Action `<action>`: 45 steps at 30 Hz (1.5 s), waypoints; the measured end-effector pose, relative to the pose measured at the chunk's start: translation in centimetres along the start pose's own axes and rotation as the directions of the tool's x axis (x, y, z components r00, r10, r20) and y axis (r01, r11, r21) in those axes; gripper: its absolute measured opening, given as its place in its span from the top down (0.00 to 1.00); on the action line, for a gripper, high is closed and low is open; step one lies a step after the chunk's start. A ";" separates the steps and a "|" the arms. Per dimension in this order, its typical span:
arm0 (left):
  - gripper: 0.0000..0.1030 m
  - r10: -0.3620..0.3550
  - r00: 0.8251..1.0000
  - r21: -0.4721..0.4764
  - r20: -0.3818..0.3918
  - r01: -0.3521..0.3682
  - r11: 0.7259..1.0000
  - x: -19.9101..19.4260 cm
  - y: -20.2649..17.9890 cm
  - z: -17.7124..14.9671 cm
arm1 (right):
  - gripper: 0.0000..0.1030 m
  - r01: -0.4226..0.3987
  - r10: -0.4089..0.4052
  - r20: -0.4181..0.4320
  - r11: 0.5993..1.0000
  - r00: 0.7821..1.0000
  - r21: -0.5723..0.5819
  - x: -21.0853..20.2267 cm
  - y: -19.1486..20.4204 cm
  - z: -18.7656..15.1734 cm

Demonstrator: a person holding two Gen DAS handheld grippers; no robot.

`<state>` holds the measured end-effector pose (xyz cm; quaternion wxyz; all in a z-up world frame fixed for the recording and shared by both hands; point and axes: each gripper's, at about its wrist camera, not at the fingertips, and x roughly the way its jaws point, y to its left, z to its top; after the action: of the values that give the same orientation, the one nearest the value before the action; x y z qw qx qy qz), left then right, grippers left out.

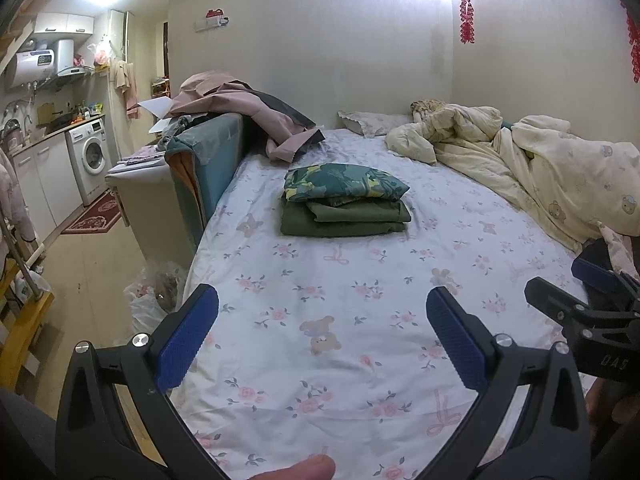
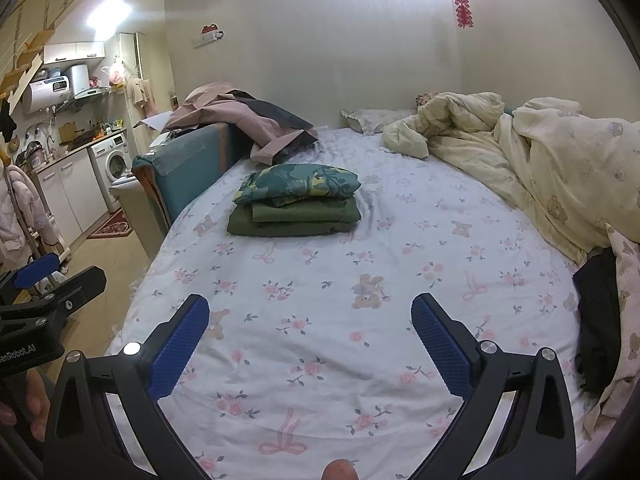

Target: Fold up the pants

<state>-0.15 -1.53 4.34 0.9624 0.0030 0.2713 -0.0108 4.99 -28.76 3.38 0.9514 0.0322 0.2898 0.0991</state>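
A stack of folded clothes lies on the bed: olive green folded pants [image 1: 344, 220] [image 2: 296, 218] at the bottom, a teal leaf-print garment [image 1: 344, 182] [image 2: 298, 182] on top. A dark garment [image 2: 598, 320] lies at the bed's right edge, partly hidden in the left wrist view [image 1: 600, 260]. My left gripper [image 1: 322, 308] is open and empty above the floral sheet, well short of the stack. My right gripper [image 2: 310, 316] is open and empty too. The right gripper also shows at the right of the left wrist view [image 1: 560, 292].
The bed with a floral sheet [image 1: 320, 320] [image 2: 340, 280] fills the view. A crumpled cream duvet [image 1: 540, 168] [image 2: 540, 152] covers the right side. A pink garment [image 1: 248, 108] drapes over a teal sofa [image 1: 208, 152] at the left. A plastic bag [image 1: 152, 292] sits on the floor.
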 end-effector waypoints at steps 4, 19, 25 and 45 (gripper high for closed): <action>0.00 0.000 1.000 -0.002 -0.001 0.000 1.000 0.0 0.0 -0.1 | 0.00 0.001 -0.001 0.000 1.000 1.000 -0.001 0.0 0.1 0.0; 0.00 0.004 1.000 -0.002 0.002 -0.004 1.000 -0.1 -0.1 0.0 | 0.00 -0.001 0.001 0.008 1.000 1.000 -0.008 -0.1 0.2 0.2; 0.00 0.005 1.000 -0.003 0.001 -0.005 1.000 -0.2 -0.2 0.1 | 0.00 -0.002 0.002 0.009 1.000 1.000 -0.008 -0.1 0.2 0.2; 0.00 0.007 1.000 -0.003 0.003 -0.007 1.000 -0.2 -0.2 0.1 | 0.00 -0.001 0.001 0.009 1.000 1.000 -0.010 -0.1 0.4 0.2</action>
<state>-0.29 -1.71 4.55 0.9629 0.0024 0.2696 -0.0071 4.93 -28.43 3.68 0.9528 0.0279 0.2849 0.1007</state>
